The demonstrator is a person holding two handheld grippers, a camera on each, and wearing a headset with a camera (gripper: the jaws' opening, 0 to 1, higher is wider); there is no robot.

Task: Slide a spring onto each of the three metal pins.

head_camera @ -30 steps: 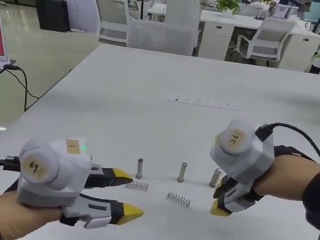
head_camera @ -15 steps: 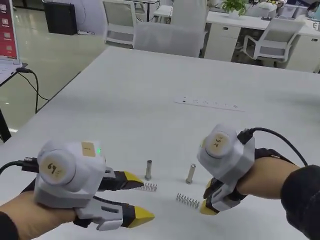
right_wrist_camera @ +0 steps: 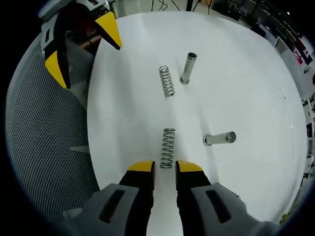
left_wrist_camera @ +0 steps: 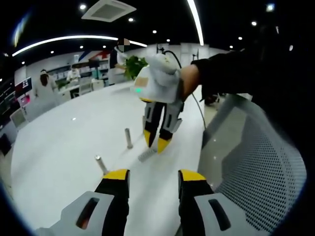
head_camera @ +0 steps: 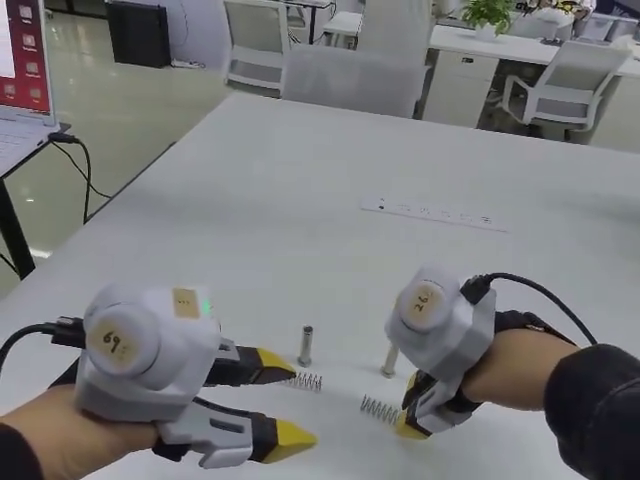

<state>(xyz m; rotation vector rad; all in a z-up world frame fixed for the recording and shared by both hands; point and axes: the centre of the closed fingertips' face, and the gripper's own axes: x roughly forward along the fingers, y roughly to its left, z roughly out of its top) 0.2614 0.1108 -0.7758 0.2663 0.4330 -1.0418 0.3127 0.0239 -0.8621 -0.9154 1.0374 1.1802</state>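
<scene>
**Head view.** Over the last second the right gripper [head_camera: 410, 412] has closed in on the near spring [head_camera: 380, 408]. It was well apart from that spring; its tips now sit at the spring's end. Its jaws stand a narrow gap apart and clamp nothing. The left gripper [head_camera: 298, 400] holds station with its jaws wide apart and empty, and the far spring [head_camera: 308, 381] lies just ahead of its upper tip. Both springs lie flat on the table [head_camera: 300, 200], as before. The first pin [head_camera: 306, 346] stands bare just beyond the far spring. The second pin [head_camera: 389, 362] stands partly behind the right gripper's body.

Judgement: pick-up of the near spring is in hand, and both of these pins still await a spring.

Writing: the 69 label [head_camera: 113, 342] is handwritten on the left gripper's round cap, and the 26 label [head_camera: 424, 300] on the right gripper's. A sticker beside the green lamp is too small to read.

**Left gripper view.** The left gripper's own jaws rise wide apart with nothing between them. Ahead, the right gripper points down at the table with the near spring [left_wrist_camera: 146, 155] at its tips. Both pins stand ahead-left.

**Right gripper view.** The near spring [right_wrist_camera: 168, 147] lies in line with the jaws, its end at the mouth between the tips. The gap is slightly wider than the spring, and contact cannot be confirmed. The far spring lies further ahead with the first pin just beside it. The second pin stands ahead-right.
</scene>
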